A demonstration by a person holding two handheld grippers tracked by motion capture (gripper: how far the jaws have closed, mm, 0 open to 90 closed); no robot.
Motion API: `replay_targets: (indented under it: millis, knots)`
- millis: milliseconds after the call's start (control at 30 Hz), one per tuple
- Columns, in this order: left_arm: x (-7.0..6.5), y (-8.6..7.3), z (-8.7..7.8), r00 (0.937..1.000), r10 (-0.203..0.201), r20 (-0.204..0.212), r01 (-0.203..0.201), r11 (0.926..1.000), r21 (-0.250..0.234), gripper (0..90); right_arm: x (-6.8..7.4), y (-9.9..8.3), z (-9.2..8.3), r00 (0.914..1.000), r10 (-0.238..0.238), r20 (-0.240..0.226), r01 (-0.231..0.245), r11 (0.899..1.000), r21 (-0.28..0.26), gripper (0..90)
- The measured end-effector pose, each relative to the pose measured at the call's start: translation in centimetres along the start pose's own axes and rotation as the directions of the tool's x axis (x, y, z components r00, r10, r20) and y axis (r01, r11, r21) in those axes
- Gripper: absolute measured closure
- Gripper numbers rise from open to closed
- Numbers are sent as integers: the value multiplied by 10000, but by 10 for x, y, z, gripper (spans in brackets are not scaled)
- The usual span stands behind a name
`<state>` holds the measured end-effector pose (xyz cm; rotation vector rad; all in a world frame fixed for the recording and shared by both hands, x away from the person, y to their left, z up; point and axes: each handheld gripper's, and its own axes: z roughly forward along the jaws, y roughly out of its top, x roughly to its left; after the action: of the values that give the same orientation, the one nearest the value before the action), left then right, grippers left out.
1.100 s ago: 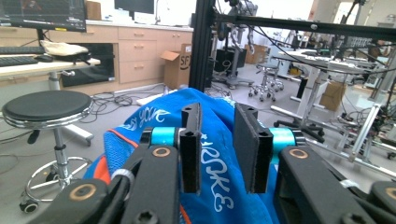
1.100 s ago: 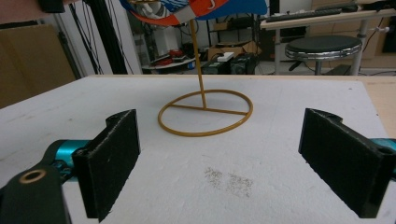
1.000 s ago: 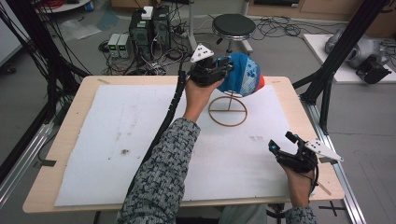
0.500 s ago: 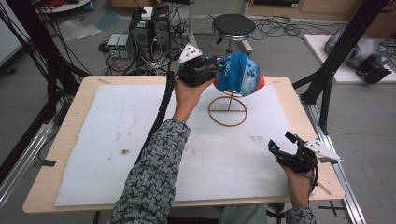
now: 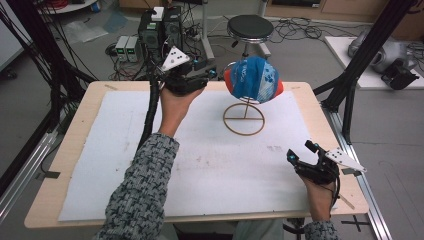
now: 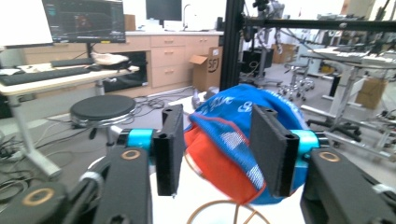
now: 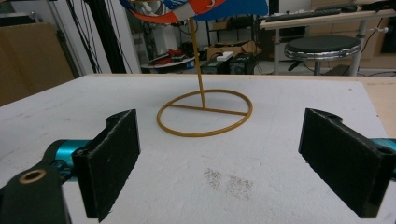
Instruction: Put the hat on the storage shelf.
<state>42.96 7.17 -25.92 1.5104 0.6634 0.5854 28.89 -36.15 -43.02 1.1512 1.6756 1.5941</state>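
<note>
High view first: I see the wooden table topped by a white sheet that covers most of its surface. Toward the far side of that sheet stands a thin wire stand, a ring base with a straight post rising from it. On top of the post sits a blue and orange cap, well above the sheet.

My left gripper is raised over the far edge of the table, just left of the cap and pointing at it. In the left gripper view its jaws stand moderately apart with nothing between them; the cap sits beyond them, filling the gap by sight, and I cannot tell any contact. The stand's ring shows below.

My right gripper rests low at the near right corner of the sheet, well apart from the stand. In the right gripper view its jaws are spread wide and empty, framing the stand and a small patch of grey specks on the sheet.
</note>
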Motion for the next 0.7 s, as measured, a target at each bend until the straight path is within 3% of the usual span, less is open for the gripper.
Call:
replay_targets:
  millis: [200,700]
  knots:
    - [11,-1,-29,9997,-102,-218,101,9999,-40,451,3,1,3,10000,-59,-7,59,9999,103,116]
    - [27,-16,-93,9931,267,-1141,-244,9995,215,346,7,2,6,9994,-327,-61,328,9993,202,116]
